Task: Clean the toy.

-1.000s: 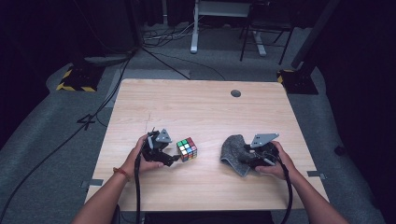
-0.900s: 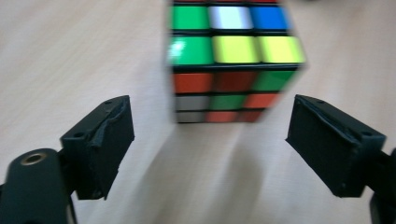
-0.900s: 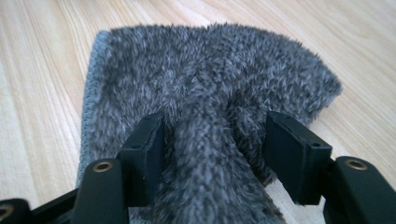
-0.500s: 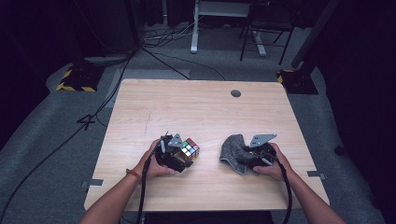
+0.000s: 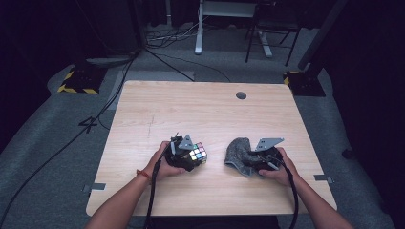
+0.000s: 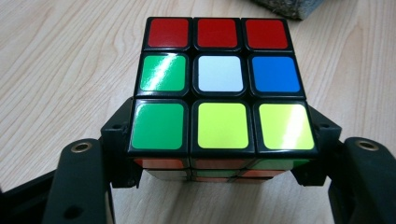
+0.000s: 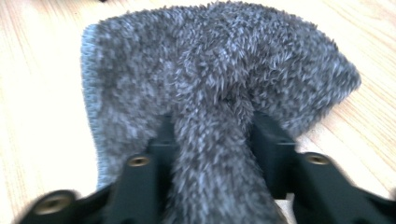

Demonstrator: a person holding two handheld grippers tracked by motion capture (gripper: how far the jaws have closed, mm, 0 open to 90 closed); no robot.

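Observation:
A scrambled Rubik's cube [image 5: 198,153] [image 6: 219,84] sits on the wooden table [image 5: 191,109], near its front. My left gripper [image 5: 190,160] [image 6: 219,161] is around it from the left; its jaws have just been closing and now press on the cube's two sides. To the right lies a fuzzy grey cloth [image 5: 237,150] [image 7: 210,60], bunched up. At the cloth's right edge is my right gripper [image 5: 255,161] [image 7: 212,135]. Its jaws have just been closing too and pinch a raised fold of the cloth.
A round cable hole [image 5: 241,95] is in the table's far side. Bare wood lies behind the cube and cloth and between them. Beyond the table, cables [image 5: 162,57] and a white stand's legs [image 5: 198,28] are on the dark floor.
My left gripper slid right up to the cube and closed onto its sides. My right gripper stayed at the cloth and closed on a fold.

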